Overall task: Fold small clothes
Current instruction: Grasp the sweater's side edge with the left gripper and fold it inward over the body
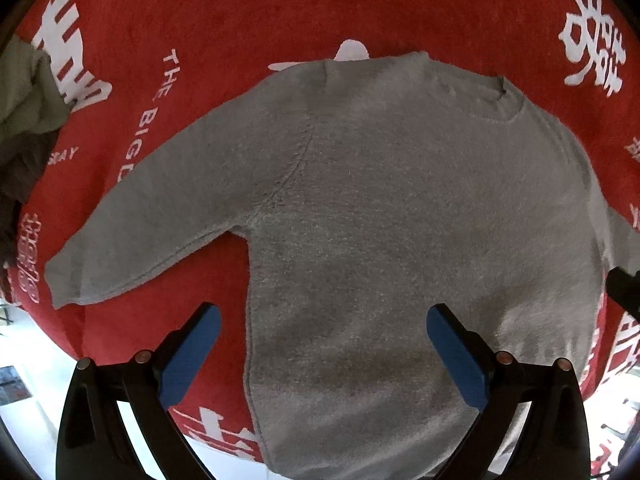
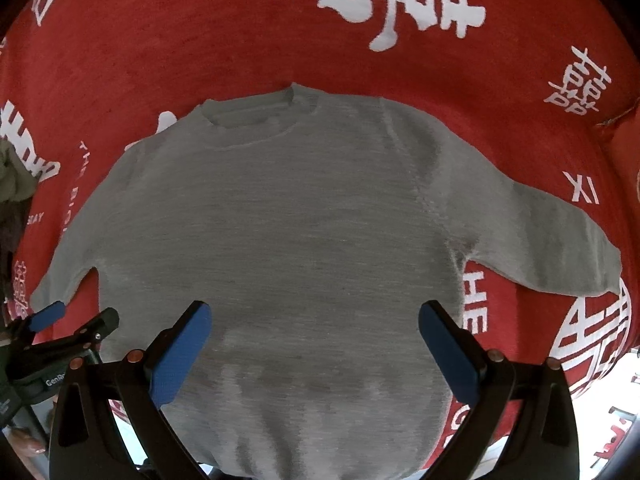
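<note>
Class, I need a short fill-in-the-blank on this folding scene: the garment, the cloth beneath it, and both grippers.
1. The sweater is ____ in colour.
2. It lies spread flat on a ____ cloth with white lettering.
3. The left gripper and the right gripper both have their jaws ____.
4. Both sleeves are spread out, not yet ____.

Missing words: grey; red; open; folded

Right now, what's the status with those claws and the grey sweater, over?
Both claws open, left claw and right claw holding nothing. Grey sweater spread flat on red cloth, sleeves out, unfolded. Other clothes piled far left, apart from it.
</note>
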Tool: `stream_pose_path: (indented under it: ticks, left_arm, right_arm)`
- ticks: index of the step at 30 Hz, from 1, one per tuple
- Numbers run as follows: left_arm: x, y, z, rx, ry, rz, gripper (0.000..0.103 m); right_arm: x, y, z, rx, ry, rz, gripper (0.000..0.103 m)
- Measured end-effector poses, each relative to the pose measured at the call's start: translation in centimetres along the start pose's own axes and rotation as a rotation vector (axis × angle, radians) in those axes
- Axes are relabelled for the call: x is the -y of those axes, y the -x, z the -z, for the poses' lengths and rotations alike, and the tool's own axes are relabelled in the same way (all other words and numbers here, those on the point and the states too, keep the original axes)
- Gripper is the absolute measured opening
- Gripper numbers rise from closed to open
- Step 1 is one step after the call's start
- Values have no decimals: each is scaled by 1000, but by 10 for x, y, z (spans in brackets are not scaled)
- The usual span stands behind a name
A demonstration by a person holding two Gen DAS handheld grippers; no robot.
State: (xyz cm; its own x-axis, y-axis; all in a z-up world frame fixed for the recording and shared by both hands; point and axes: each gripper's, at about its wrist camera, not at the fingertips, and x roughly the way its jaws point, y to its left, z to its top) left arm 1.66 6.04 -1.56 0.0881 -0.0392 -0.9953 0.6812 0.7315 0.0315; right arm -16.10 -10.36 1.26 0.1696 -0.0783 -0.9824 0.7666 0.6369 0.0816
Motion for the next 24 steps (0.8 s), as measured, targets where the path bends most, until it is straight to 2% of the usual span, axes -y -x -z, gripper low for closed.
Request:
stream_pose_path:
  ticks: [2, 3, 6, 11, 12, 17, 18, 22, 24]
  left_arm:
    - [-8, 0, 0, -1, 37, 50, 103]
    - [-20, -1, 0, -1, 87, 103, 103]
    - [-52, -4, 1, 17, 196, 169, 103]
    - [-142, -12, 18, 120, 404, 214, 103]
    - [-177, -17, 28, 153, 492, 228, 103]
    - [-271, -42, 65, 226, 733, 273, 103]
    - [-296, -53, 77, 241, 810, 301, 103]
    - [-338, -75, 97, 268, 959, 359, 103]
    - [-346, -78, 97, 302, 982, 373, 103]
  right_arm:
    - [-5, 0, 0, -5, 8, -8, 103]
    - [-10, 1, 0, -5, 17, -11, 103]
    - [-24, 2, -2, -5, 44, -20, 103]
    - [-57, -4, 0, 0, 118, -52, 103]
    - [-65, -6, 1, -1, 136, -58, 103]
    - [-99, -21, 9, -30, 209, -96, 103]
    - [-110, -25, 12, -35, 230, -106, 103]
    - [-134, -34, 20, -64, 282, -123, 103]
    - [-149, -38, 23, -70, 315, -129, 103]
